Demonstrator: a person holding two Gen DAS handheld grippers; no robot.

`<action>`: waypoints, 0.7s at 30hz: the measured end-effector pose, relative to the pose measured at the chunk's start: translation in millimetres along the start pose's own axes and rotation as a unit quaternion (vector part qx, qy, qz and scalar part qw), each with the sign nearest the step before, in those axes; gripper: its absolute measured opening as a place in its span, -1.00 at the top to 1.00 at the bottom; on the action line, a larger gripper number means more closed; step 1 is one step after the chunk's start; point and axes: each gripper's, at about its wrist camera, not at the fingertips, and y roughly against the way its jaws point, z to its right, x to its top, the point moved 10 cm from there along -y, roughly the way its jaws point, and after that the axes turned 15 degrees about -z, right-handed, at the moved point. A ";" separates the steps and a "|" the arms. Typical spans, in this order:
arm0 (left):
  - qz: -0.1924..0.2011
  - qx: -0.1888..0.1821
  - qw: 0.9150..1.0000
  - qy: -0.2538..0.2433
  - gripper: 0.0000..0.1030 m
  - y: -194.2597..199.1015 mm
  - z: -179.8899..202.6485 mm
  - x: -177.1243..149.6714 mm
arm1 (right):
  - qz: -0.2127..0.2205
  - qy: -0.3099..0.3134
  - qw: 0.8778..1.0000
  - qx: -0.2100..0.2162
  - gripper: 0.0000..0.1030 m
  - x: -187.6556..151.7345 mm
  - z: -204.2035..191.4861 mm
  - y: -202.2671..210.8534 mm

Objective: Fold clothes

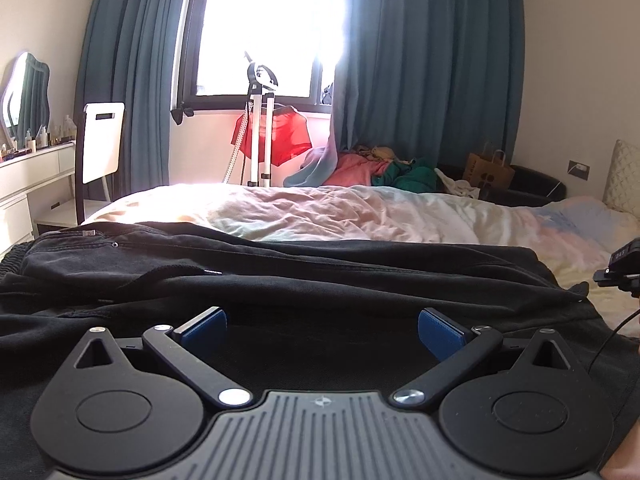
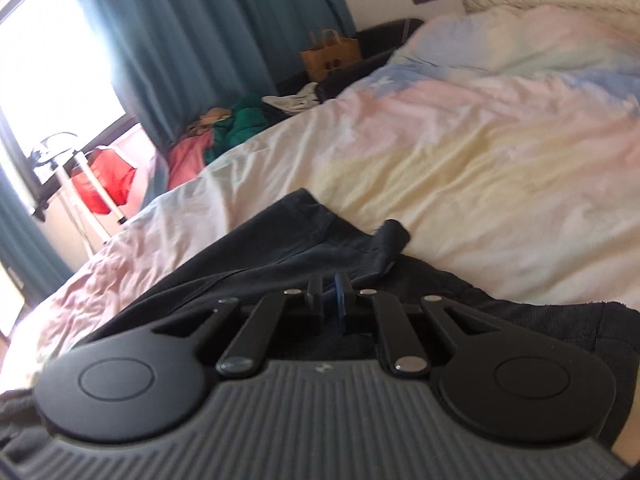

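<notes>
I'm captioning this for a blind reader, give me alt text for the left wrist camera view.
The open left gripper, blue pads spread wide, hovers over a black garment lying across a bed with a pastel duvet. Behind are teal curtains beside a bright window, and a red garment hanging on a white stand.

We see black clothes [image 1: 280, 272] on a pastel pink, yellow and blue bed [image 2: 460, 152], teal curtains [image 1: 432, 60], red garment [image 1: 280, 140] at twelve o'clock
</notes>
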 end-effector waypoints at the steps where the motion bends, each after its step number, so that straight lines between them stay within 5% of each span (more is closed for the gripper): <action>1: 0.004 0.000 1.000 -0.002 -1.00 4.8 1.8 -0.7 | -0.003 0.022 1.000 0.013 0.80 -7.0 -14.7 12.1; 5: 0.004 -0.003 1.000 -0.008 -1.00 23.5 7.0 -6.4 | -0.031 0.123 0.989 0.071 0.80 -51.9 -75.1 60.0; 9: -0.004 0.002 1.000 -0.023 -1.00 41.6 10.9 -17.2 | -0.033 0.215 0.972 0.083 0.81 -93.8 -111.2 103.1; 21: -0.017 0.013 1.000 0.008 -1.00 79.2 -15.2 -43.7 | -0.023 0.283 0.952 0.111 0.81 -151.4 -141.4 161.1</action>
